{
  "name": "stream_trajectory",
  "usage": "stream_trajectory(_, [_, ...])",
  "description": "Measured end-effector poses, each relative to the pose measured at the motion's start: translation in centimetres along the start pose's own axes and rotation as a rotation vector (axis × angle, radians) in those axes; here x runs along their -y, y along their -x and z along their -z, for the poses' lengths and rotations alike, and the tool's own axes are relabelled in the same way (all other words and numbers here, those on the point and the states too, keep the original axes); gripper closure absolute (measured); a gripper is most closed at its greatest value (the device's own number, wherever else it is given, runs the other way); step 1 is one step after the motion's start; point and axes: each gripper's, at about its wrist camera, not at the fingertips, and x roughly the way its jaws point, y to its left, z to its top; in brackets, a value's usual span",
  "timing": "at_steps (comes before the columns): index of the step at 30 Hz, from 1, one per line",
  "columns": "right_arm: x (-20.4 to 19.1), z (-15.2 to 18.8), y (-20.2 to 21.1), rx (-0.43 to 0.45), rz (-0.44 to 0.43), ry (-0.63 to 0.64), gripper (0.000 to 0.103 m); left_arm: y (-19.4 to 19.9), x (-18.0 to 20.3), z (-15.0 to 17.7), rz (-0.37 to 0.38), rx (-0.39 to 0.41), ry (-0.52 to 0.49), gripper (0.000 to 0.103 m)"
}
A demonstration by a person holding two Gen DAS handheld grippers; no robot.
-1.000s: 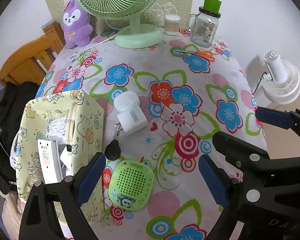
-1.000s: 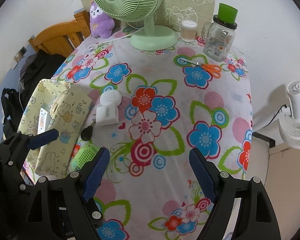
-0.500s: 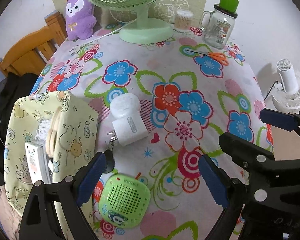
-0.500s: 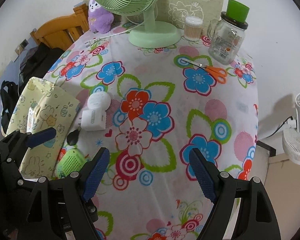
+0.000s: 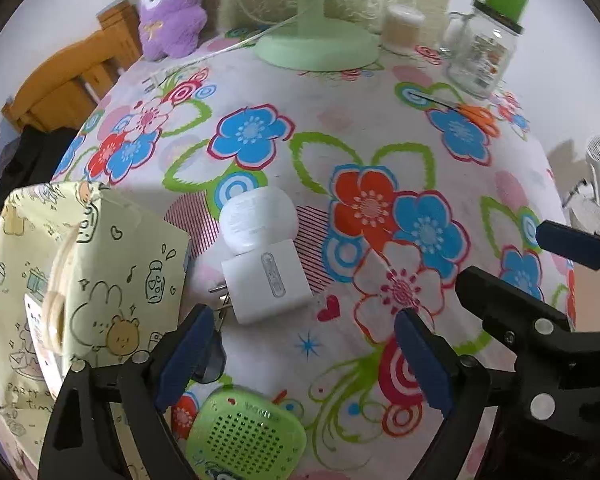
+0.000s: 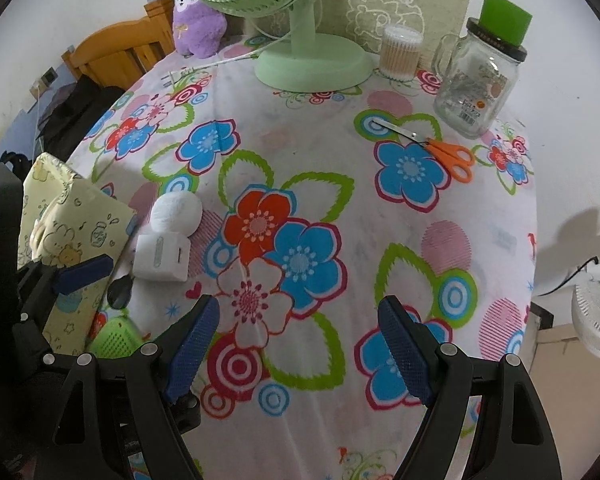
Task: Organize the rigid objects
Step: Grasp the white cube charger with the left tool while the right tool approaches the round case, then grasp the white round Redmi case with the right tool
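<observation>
White plug-in night light (image 5: 265, 263) lies flat on the floral table (image 5: 380, 152), dome toward the fan (image 5: 318, 46), prongs toward the left gripper (image 5: 300, 360), whose fingers have just been narrowing, nothing between; right gripper (image 6: 300, 344) gapes empty.

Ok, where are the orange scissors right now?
The orange scissors lie flat at the table's far right in the right wrist view, just in front of the glass jar, right of the green fan's base.
</observation>
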Motion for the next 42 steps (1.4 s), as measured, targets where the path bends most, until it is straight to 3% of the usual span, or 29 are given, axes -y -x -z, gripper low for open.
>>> stream_trajectory(5, [0.0, -0.7, -1.1, -0.008, 0.007, 0.013, 0.021, -1.2, 0.1, -0.5, 0.0, -0.018, 0.034, 0.014])
stream_trajectory(22, [-0.3, -2.4, -3.8, -0.029, 0.002, 0.027, 0.021, -3.4, -1.5, -1.4, -0.111, -0.033, 0.127, 0.026])
stream_trajectory(29, [-0.9, -3.0, -4.6, -0.034, -0.011, 0.02, 0.021, -3.8, -2.8, -1.5, -0.076, -0.037, 0.161, 0.027])
stream_trajectory(33, [-1.6, -3.3, -4.9, -0.037, -0.017, 0.033, 0.021, -3.4, -3.8, -1.2, -0.044, -0.019, 0.173, 0.044])
stream_trajectory(42, [-3.9, -4.4, -6.0, -0.058, -0.031, 0.093, 0.024, -3.2, -3.7, -0.8, -0.011, -0.028, 0.085, 0.045])
